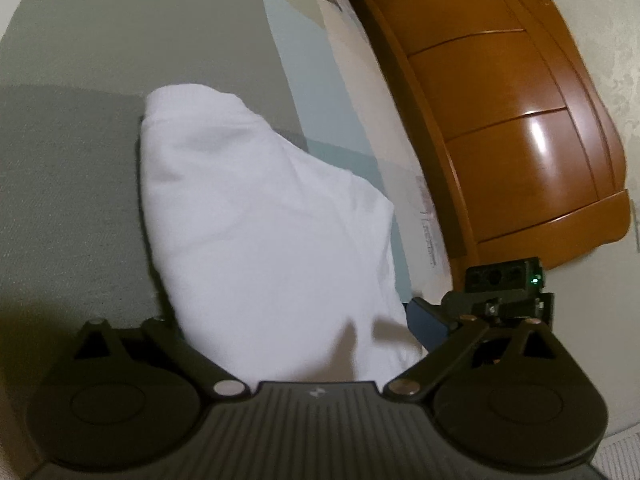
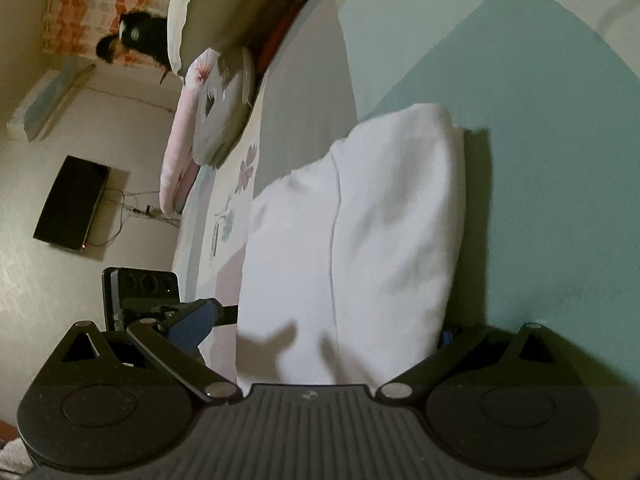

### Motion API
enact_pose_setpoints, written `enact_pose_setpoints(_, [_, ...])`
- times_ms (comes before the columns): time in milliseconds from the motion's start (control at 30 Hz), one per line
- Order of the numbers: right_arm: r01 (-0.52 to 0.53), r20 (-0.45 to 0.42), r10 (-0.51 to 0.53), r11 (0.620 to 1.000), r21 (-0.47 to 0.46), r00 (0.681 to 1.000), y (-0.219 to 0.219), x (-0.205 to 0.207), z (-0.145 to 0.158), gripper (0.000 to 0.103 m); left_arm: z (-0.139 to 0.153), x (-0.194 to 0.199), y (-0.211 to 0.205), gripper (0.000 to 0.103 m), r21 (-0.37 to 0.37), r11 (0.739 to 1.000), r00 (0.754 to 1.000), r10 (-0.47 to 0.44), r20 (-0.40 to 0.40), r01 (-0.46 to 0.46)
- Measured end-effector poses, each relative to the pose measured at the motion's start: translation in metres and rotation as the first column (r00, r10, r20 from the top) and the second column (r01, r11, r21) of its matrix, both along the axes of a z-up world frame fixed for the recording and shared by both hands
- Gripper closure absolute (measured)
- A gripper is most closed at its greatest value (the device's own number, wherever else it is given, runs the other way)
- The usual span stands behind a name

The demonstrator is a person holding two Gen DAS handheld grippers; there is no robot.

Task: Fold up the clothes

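A white garment (image 1: 264, 220) hangs folded over between both grippers, above a bed sheet with grey (image 1: 72, 152) and pale teal panels. It also shows in the right wrist view (image 2: 360, 240). My left gripper (image 1: 296, 328) has the cloth bunched between its fingers; the fingertips are hidden by the fabric. My right gripper (image 2: 328, 332) likewise has the cloth between its blue-padded fingers (image 2: 188, 322). The right gripper's body shows in the left wrist view (image 1: 504, 300), close beside the garment.
A wooden headboard (image 1: 520, 120) runs along the bed's edge. A pink floral duvet (image 2: 200, 120) and pillows lie at the far end of the bed. A dark wall-mounted screen (image 2: 72, 202) and an air conditioner (image 2: 44, 96) are on the wall.
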State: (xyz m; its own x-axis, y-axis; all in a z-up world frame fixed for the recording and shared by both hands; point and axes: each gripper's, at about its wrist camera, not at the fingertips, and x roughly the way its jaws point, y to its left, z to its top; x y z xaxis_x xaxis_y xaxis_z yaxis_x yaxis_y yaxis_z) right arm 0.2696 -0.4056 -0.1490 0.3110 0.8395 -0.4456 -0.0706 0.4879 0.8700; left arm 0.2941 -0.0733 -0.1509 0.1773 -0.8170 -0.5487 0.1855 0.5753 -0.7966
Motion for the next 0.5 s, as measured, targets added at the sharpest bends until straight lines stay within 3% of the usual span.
enact_pose_setpoints(200, [-0.038, 0.043, 0.040, 0.998, -0.048, 0.998, 0.005, -0.018, 0.002, 0.004, -0.009, -0.010, 0.011, 0.010, -0.042, 0.999, 1.000, 0.004, -0.029, -0.005])
enact_pose_setpoints(267, [-0.023, 0.054, 0.026, 0.998, -0.063, 0.998, 0.004, -0.012, 0.001, 0.014, -0.010, -0.004, 0.006, 0.011, -0.035, 0.999, 0.999, 0.017, -0.032, -0.018])
enact_pose_setpoints(400, [0.038, 0.016, -0.037, 0.998, -0.041, 0.999, -0.015, -0.010, -0.014, 0.055, -0.007, 0.000, -0.002, 0.011, -0.001, 1.000, 1.000, 0.003, 0.004, -0.003])
enact_pose_setpoints(467, [0.062, 0.005, -0.061, 0.998, -0.024, 0.998, -0.023, -0.011, -0.020, 0.066, -0.006, 0.000, -0.004, 0.012, 0.004, 1.000, 1.000, 0.008, 0.019, -0.008])
enact_pose_setpoints(500, [0.069, 0.005, -0.069, 0.998, -0.012, 0.998, -0.026, -0.013, -0.022, 0.066, -0.006, 0.000, -0.004, 0.012, 0.007, 1.000, 1.000, 0.010, 0.027, -0.011])
